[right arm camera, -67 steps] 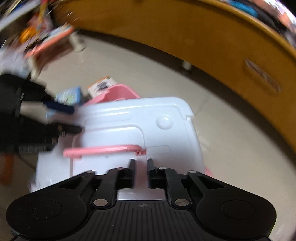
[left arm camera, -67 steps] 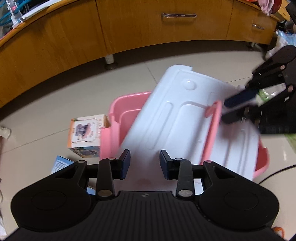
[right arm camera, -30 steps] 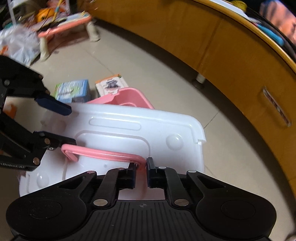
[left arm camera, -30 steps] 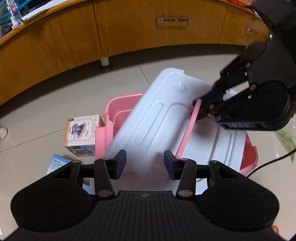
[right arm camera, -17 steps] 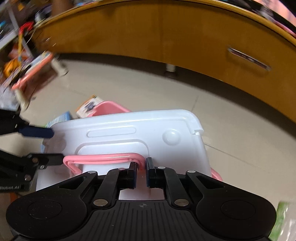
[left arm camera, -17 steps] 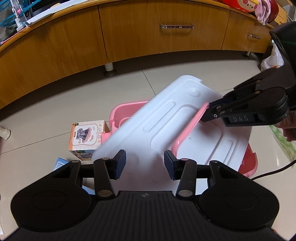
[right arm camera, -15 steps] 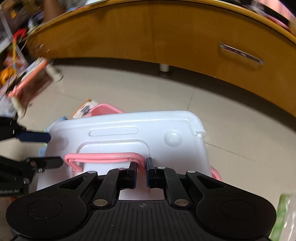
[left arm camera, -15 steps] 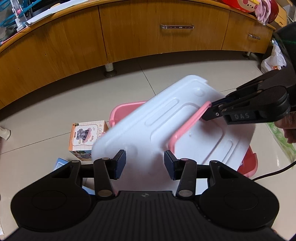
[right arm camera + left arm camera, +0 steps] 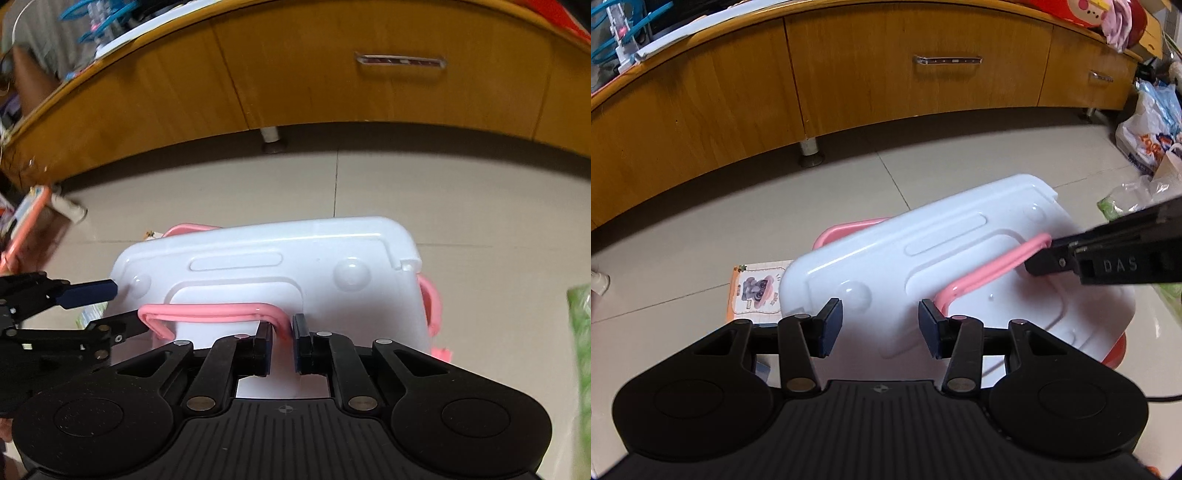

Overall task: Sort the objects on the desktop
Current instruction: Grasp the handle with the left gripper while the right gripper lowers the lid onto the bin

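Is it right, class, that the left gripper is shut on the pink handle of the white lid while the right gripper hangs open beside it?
No, the sides are swapped. The right gripper is shut on the pink handle of the white lid, as the right wrist view shows. The left gripper hangs open beside it.

Both wrist cams close, angled down on white lid (image 9: pixel 923 266) (image 9: pixel 266 266) — L from left end, R from long side.

"DAS" in raised letters on right gripper (image 9: pixel 1039 264) body; no other text legible.
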A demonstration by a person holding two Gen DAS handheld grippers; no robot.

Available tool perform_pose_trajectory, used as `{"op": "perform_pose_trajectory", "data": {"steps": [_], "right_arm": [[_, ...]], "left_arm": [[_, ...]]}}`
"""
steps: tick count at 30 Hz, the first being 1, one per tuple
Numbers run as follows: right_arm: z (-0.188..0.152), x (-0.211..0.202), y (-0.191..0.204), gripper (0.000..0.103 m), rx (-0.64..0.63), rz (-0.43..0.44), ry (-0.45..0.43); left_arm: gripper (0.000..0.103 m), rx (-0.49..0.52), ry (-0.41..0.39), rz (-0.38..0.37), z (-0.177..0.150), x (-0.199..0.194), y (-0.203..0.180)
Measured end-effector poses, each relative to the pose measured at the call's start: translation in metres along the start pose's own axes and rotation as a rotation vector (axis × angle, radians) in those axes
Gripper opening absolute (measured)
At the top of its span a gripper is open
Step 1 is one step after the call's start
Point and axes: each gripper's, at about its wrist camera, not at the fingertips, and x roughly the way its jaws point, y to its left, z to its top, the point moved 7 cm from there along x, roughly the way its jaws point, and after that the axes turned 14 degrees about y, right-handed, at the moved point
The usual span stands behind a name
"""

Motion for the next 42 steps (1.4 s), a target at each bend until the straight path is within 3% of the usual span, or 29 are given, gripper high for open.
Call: {"op": "perform_pose_trajectory", "data": {"steps": [4, 9, 14, 17, 18, 21, 27, 42], "right_arm": [[0.001, 0.001, -0.001, 0.01, -0.012, -0.002, 0.001], [0.0, 0.0, 0.005, 0.01, -0.022, 0.011, 0.003], [-0.007, -0.002, 0.013, 0.01, -0.034, 0.029, 0.011], [-0.011, -0.004, 0.015, 0.011, -0.03, 0.035, 0.011], [-0.012, -0.004, 0.015, 0.011, -0.028, 0.036, 0.009], [-0.014, -0.005, 0.013, 0.011, -0.013, 0.049, 0.005], [-0.016, -0.007, 0.011, 0.011, 0.025, 0.086, -0.009], [-0.02, -0.005, 0.007, 0.011, 0.075, 0.072, -0.018]], "left_arm": [[0.047, -0.018, 0.002, -0.039, 0.001, -0.01, 0.004], [0.047, 0.046, 0.04, -0.148, -0.003, -0.021, -0.001], [0.047, 0.111, 0.031, -0.111, -0.002, -0.005, -0.015], [0.017, 0.085, 0.024, -0.127, -0.001, 0.008, -0.014], [0.012, 0.065, 0.011, -0.129, 0.001, 0.01, -0.011], [0.011, 0.044, 0.005, -0.16, 0.005, 0.014, -0.005], [0.011, 0.064, -0.011, -0.14, 0.011, 0.013, -0.004], [0.011, 0.058, 0.016, -0.165, 0.02, 0.024, -0.002]]}}
